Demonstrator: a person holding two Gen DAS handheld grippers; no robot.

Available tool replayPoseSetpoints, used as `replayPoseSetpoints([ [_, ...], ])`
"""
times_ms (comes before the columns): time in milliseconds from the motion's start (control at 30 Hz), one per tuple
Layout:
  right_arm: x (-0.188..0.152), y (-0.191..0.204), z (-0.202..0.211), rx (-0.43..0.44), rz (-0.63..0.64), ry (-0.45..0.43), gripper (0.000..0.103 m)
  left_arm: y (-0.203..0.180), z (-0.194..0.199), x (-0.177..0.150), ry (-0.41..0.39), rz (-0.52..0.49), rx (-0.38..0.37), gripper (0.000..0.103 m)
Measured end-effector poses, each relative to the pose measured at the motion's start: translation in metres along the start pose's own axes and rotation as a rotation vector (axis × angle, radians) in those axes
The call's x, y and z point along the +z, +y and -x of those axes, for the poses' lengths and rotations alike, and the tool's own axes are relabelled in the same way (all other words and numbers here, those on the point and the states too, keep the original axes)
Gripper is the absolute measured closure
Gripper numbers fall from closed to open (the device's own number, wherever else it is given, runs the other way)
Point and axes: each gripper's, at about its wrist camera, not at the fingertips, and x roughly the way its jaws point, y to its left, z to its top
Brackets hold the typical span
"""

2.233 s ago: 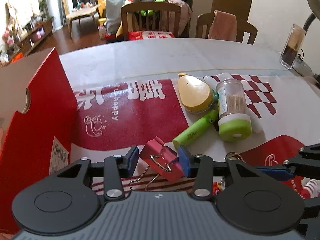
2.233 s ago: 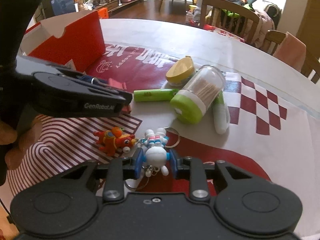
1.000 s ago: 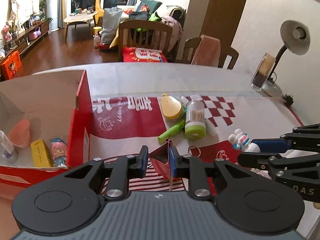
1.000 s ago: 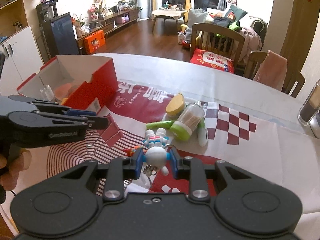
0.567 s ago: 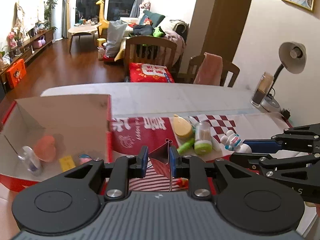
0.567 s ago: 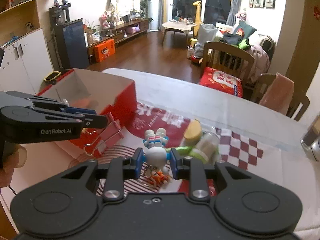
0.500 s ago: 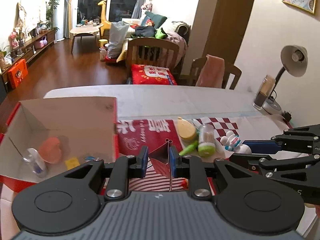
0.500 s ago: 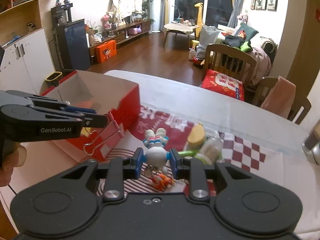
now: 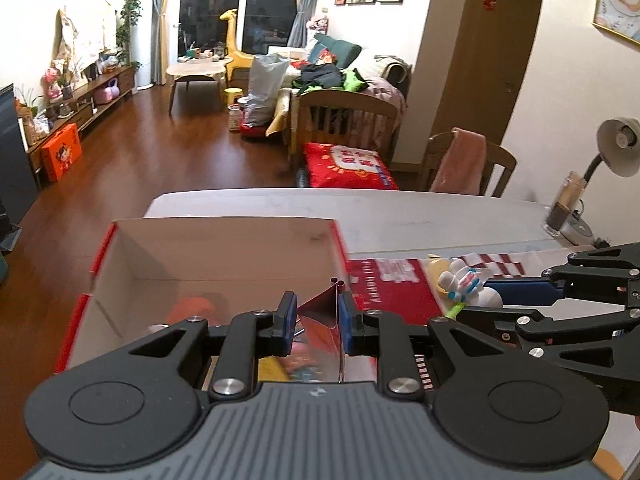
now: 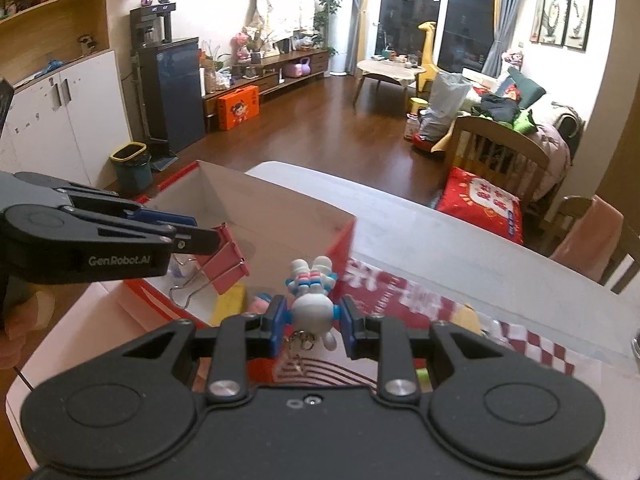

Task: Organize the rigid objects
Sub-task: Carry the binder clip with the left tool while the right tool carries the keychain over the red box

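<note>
Hovering above red box [image 9: 224, 248] | left tongs [image 9: 317, 320] clamp binder clip [image 10: 224, 260] | right tongs [image 10: 312, 322] clamp keychain figure [image 10: 312, 308]

1. A dark wood floor [image 9: 132, 168] runs to dark glass doors [image 9: 240, 8] with grey curtains.
2. A yellow giraffe [image 10: 426, 48] stands beside a low coffee table [image 10: 384, 70].
3. Wooden chairs [image 9: 352, 120] face the white bench [image 9: 400, 216].
4. A desk lamp [image 9: 618, 148] stands at the right.
5. White cabinets [image 10: 60, 120] line the left wall.
</note>
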Motion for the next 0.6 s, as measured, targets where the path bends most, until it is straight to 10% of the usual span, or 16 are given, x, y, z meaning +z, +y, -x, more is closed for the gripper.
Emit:
replayPoseSetpoints([
  [600, 0.023, 0.054, -0.091, 0.003, -0.013, 0.108, 0.077, 0.11, -0.038, 0.002, 0.073, 0.029, 0.043, 0.081],
])
